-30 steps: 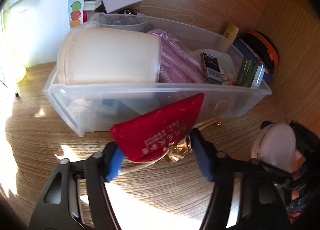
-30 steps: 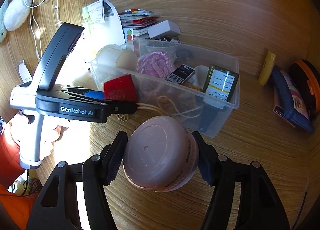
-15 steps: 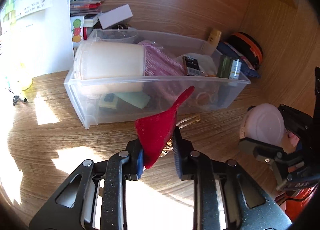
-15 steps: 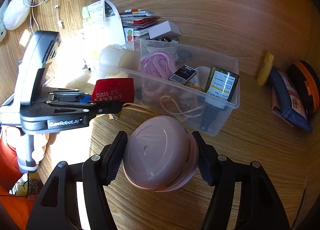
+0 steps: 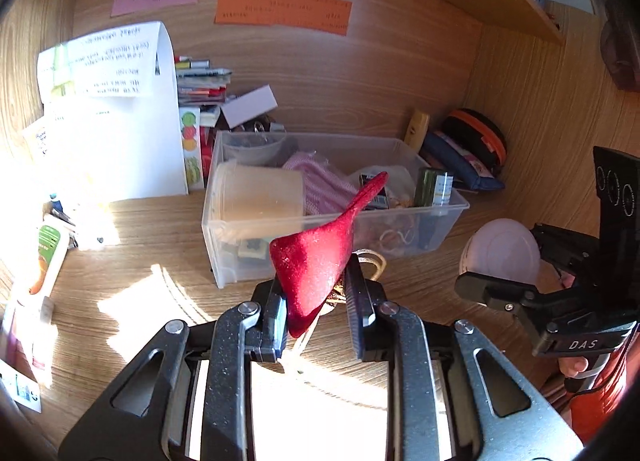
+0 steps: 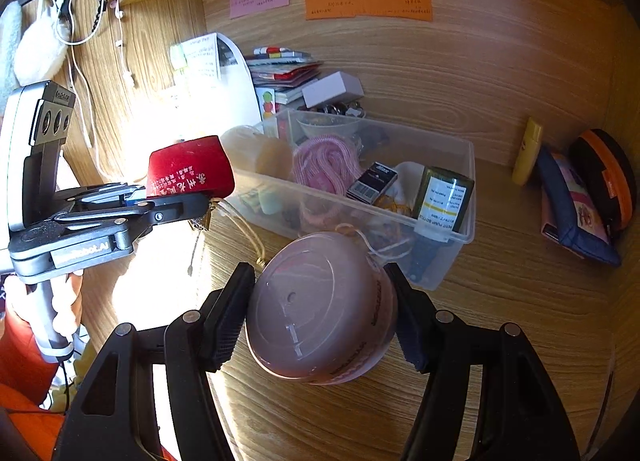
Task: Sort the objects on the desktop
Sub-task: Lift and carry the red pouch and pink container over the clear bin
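Note:
My left gripper [image 5: 316,301] is shut on a red velvet pouch [image 5: 320,257] with gold cords hanging below it, held in the air in front of the clear plastic bin [image 5: 248,257]. In the right wrist view the same pouch [image 6: 190,173] shows white lettering and sits level with the bin's left end [image 6: 466,237]. My right gripper [image 6: 320,319] is shut on a round pink container [image 6: 316,309] just in front of the bin's near wall. The bin holds a cream cup [image 5: 256,193], a pink cord bundle [image 6: 326,161], a small black box [image 6: 372,183] and a green bottle [image 6: 442,201].
Papers [image 5: 116,109], a stack of books [image 5: 202,85] and a white box [image 5: 250,105] stand behind the bin on the wooden desk [image 5: 128,261]. A yellow tube [image 6: 527,151], a blue pouch [image 6: 568,205] and an orange-rimmed case [image 6: 612,177] lie at the right. A green tube [image 5: 44,261] lies at the left.
The left gripper closed on the red pouch, lifted it off the desk and drew back from the bin. The right gripper with the pink container stayed put.

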`<state>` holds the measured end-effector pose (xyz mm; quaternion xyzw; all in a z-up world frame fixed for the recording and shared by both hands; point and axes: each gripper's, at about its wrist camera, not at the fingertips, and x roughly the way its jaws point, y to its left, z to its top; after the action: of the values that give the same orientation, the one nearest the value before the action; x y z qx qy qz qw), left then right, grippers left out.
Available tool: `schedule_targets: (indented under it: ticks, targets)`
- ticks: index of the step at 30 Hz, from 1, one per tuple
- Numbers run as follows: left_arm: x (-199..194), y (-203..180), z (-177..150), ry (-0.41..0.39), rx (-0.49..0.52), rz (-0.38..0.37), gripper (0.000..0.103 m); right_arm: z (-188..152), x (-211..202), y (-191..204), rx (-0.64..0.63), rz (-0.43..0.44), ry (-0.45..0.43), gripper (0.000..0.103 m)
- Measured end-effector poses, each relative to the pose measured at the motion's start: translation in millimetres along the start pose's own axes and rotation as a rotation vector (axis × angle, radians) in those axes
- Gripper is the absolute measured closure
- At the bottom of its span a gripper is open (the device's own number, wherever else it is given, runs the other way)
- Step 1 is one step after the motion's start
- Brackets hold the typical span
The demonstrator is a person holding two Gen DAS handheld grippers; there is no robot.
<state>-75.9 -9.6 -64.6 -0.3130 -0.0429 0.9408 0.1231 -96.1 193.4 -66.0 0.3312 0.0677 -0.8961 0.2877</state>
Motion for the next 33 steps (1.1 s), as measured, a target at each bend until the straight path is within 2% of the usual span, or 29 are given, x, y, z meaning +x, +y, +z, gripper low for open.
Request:
schedule_targets:
  ticks: [8,14,22,33]
  targets:
    - [-23,2,16,-0.081,0.014,-0.008,0.079,13,3,-1,0.032,0.021,-0.018,0.042]
    - [-24,2,33,-0.117,0.027,-0.001,0.079,25,14,-1,0.034,0.023,-0.021,0.042]
    - [-13,2,55,-0.130,0.051,-0.002,0.079,52,11,-13,0.027,0.002,-0.061,0.042]
    - [6,11,95,-0.143,0.041,-0.048,0.078,78,18,-34,0.043,-0.023,-0.078,0.042]
